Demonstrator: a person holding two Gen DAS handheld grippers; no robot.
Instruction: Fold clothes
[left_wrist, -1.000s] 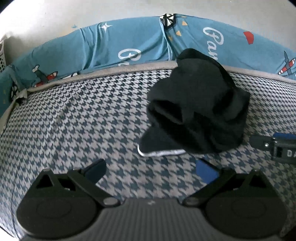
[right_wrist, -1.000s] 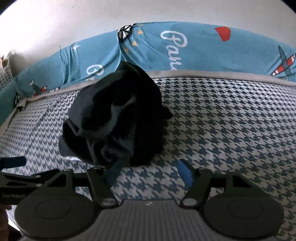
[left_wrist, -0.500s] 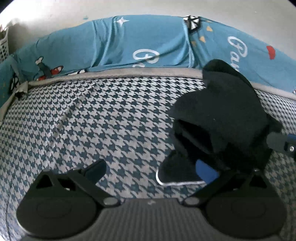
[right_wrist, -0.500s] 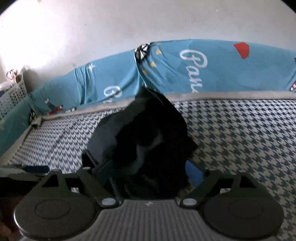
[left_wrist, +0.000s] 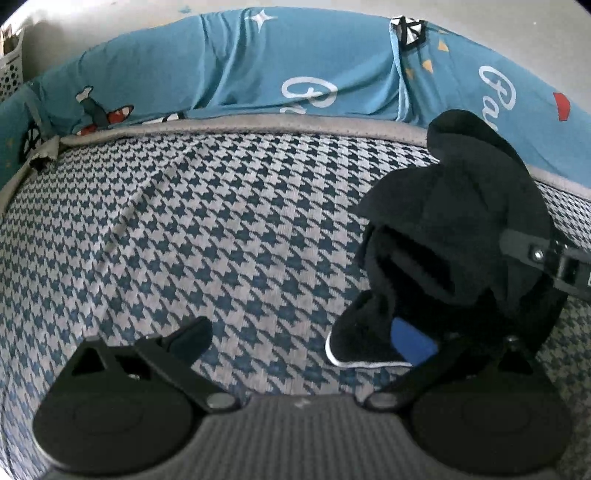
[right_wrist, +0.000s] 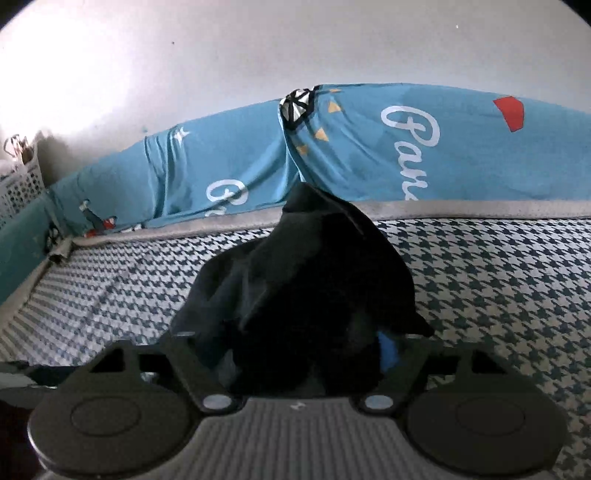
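Observation:
A crumpled black garment (left_wrist: 454, 229) with a thin white hem lies on the blue-and-white houndstooth bed cover (left_wrist: 221, 240), near its back edge. My left gripper (left_wrist: 301, 341) is open just left of it, and its blue right pad (left_wrist: 410, 343) touches the hem. A dark part of my right gripper (left_wrist: 546, 258) presses into the cloth from the right. In the right wrist view the black garment (right_wrist: 306, 295) bulges up between the spread fingers of my right gripper (right_wrist: 291, 350), hiding the left tip. The blue right pad (right_wrist: 388, 350) peeks out beside the cloth.
A teal printed bumper cushion (left_wrist: 258, 74) runs along the back behind a grey piped edge (left_wrist: 258, 123). The white wall (right_wrist: 221, 55) stands above it. A white perforated basket (right_wrist: 18, 184) sits at the far left. Bare houndstooth cover (right_wrist: 498, 280) stretches to the right.
Both grippers have closed in on the garment. It now sits between the right gripper's fingers, which were short of it before. It has shifted to the left gripper's right finger.

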